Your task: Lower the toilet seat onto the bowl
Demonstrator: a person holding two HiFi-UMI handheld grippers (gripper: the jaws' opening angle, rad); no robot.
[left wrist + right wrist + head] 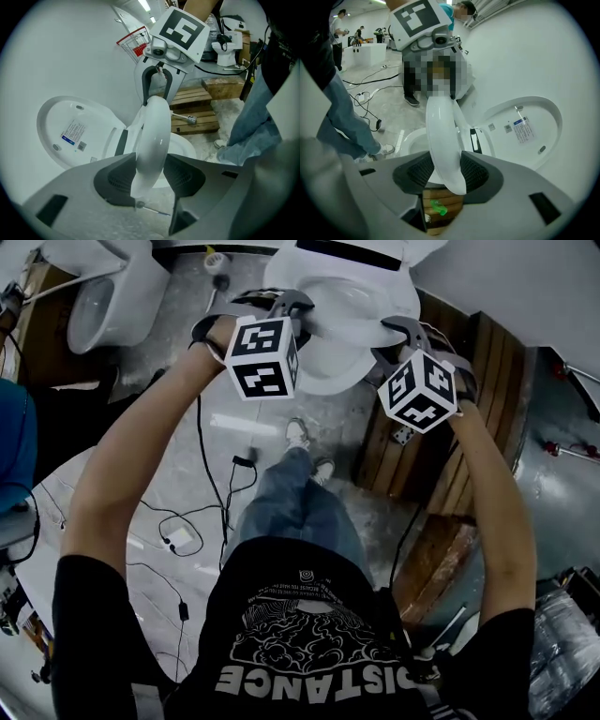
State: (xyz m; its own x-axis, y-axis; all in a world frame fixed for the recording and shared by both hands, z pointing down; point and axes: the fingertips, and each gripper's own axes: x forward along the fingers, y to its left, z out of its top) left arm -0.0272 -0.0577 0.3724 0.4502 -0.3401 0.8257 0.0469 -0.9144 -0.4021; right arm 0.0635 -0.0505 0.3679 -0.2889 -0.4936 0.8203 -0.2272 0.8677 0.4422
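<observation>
In the head view my left gripper (pixel 286 304) and right gripper (pixel 405 329) reach over the toilet bowl (pixel 328 376). The left gripper view shows its jaws partly wide, pinching the toilet seat (pixel 152 136), which stands halfway down; the right gripper view shows the same. I think the smooth seat could slip and bang down.

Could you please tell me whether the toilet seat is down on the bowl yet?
Not yet: the white plastic toilet seat stands tilted, clear of the white bowl.
</observation>
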